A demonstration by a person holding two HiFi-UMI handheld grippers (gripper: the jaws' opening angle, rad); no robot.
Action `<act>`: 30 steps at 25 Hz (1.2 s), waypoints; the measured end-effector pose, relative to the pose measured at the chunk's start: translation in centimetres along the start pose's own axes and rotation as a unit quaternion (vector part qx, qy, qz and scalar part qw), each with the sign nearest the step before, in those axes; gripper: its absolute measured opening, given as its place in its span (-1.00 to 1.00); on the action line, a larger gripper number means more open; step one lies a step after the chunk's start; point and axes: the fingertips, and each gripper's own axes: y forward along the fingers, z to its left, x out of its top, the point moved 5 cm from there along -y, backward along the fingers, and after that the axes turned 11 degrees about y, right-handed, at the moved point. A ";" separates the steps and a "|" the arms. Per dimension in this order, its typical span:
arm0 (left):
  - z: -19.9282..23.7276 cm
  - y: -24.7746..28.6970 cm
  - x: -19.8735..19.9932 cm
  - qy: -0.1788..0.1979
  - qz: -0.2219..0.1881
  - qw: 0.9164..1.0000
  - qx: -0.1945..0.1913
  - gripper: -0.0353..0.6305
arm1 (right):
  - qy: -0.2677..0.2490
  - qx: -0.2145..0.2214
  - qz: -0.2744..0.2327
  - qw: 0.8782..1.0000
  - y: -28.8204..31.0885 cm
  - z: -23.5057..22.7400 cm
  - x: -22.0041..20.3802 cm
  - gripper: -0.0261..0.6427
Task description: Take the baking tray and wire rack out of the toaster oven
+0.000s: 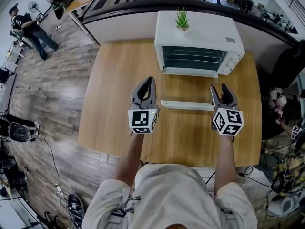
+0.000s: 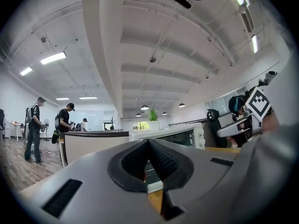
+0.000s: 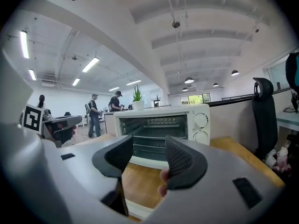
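Left hand-held gripper [image 2: 148,143] held with jaws together, right hand-held gripper [image 3: 149,148] with jaws apart, empty. Toaster oven [image 1: 198,37] door [image 1: 187,105] lowered; wire rack [image 3: 148,136] inside, baking tray not discerned. Approach step; next, rack edge to be clamped.

The left arm [image 1: 130,155] and right arm [image 1: 225,162] reach forward side by side, well apart. The left gripper [image 1: 149,80] points level, its jaws closed with the pads meeting at the tips. The right gripper [image 1: 218,87] tilts slightly downward, its jaws apart with nothing between them.
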 end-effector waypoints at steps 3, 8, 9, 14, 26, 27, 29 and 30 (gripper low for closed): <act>0.1 0.0 -0.9 0.004 0.002 1.000 -0.009 -0.85 | 0.003 0.005 0.017 1.000 1.5 0.2 -0.9 -0.22; 0.6 0.5 -2.1 -0.002 0.003 1.000 -0.012 -0.85 | 0.012 0.010 0.037 0.999 4.5 0.7 -2.0 -0.22; 0.7 0.7 -2.4 -0.002 0.004 1.000 -0.014 -0.85 | 0.013 0.012 0.041 0.999 5.1 0.8 -2.2 -0.23; 0.7 1.7 -4.0 -0.015 0.016 1.000 -0.018 -0.85 | 0.027 0.017 0.055 0.998 8.4 1.3 -3.1 -0.23; 0.4 3.9 -7.6 -0.037 0.044 0.998 -0.030 -0.85 | 0.082 0.020 0.091 0.992 14.0 0.8 -6.4 -0.25; 0.4 4.1 -7.9 -0.039 0.046 0.998 -0.030 -0.85 | 0.093 0.019 0.090 0.991 14.5 0.7 -6.5 -0.26; 0.3 4.4 -8.4 -0.042 0.050 0.997 -0.031 -0.85 | 0.121 0.016 0.088 0.989 15.5 0.4 -6.9 -0.26; 0.2 4.6 -8.7 -0.042 0.052 0.997 -0.032 -0.85 | 0.139 0.015 0.087 0.986 16.0 0.3 -7.0 -0.27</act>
